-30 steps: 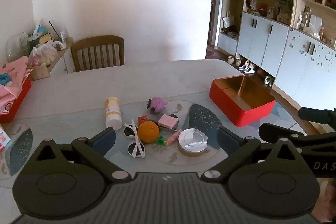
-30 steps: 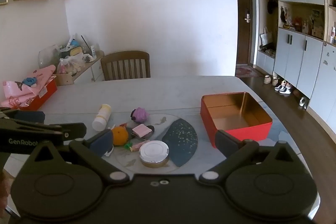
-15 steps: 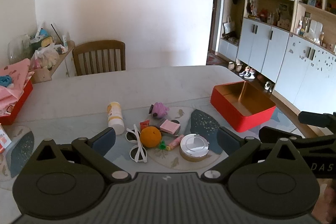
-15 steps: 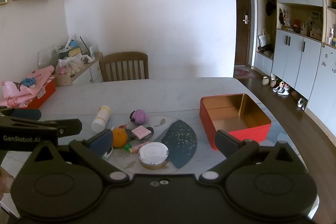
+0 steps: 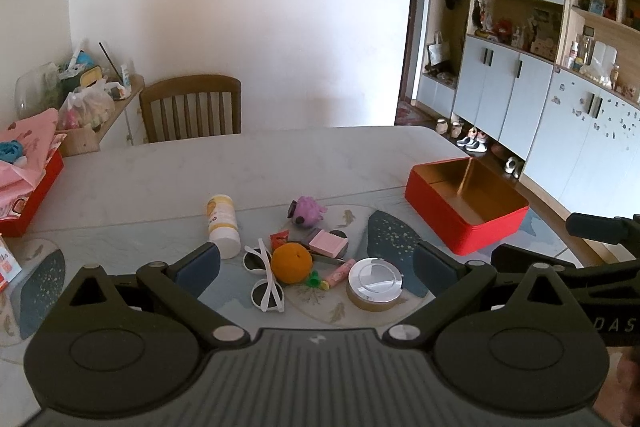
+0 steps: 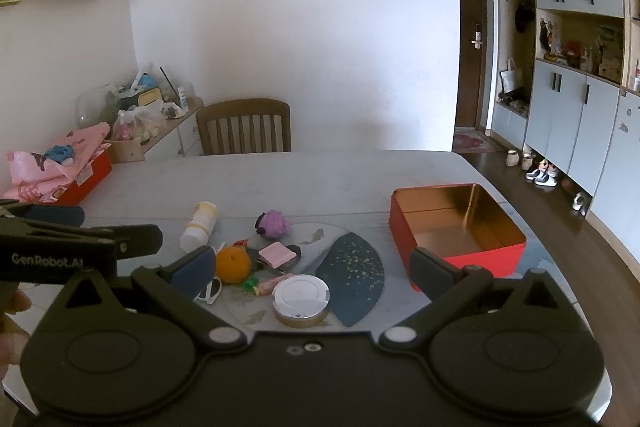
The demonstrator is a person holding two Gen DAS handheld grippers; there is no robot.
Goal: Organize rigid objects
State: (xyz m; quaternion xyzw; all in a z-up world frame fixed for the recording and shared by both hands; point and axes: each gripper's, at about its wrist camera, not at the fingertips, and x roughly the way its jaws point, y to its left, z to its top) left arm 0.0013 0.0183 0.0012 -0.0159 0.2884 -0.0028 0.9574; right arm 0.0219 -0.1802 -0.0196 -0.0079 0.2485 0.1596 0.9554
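Both tools hang above the near edge of the surface [image 5: 320,163], neither touching anything. The left hand-held gripper [image 5: 316,263] has its fingers spread wide with nothing between them, and the right hand-held gripper [image 6: 312,265] is spread just as wide and equally empty.

Straight ahead of the left hand-held gripper lies the clutter: an orange [image 5: 291,263] just beyond the fingertips, white sunglasses [image 5: 266,281] touching it on the left, a round silver-lidded tin [image 5: 375,283] to its right, and a small pink tube [image 5: 340,273] between orange and tin. Just past the orange sits a pink block [image 5: 327,242], and farther out a purple plush toy [image 5: 306,211]. A white bottle [image 5: 222,225] with a yellow label lies on its side, ahead and left.

The open red box [image 5: 466,205] (gold inside, nothing in it) stands well apart from the pile, ahead and to the right of both tools; from the right wrist view it sits just beyond the right finger [image 6: 434,269]. A wooden chair [image 6: 244,127] stands at the far side.
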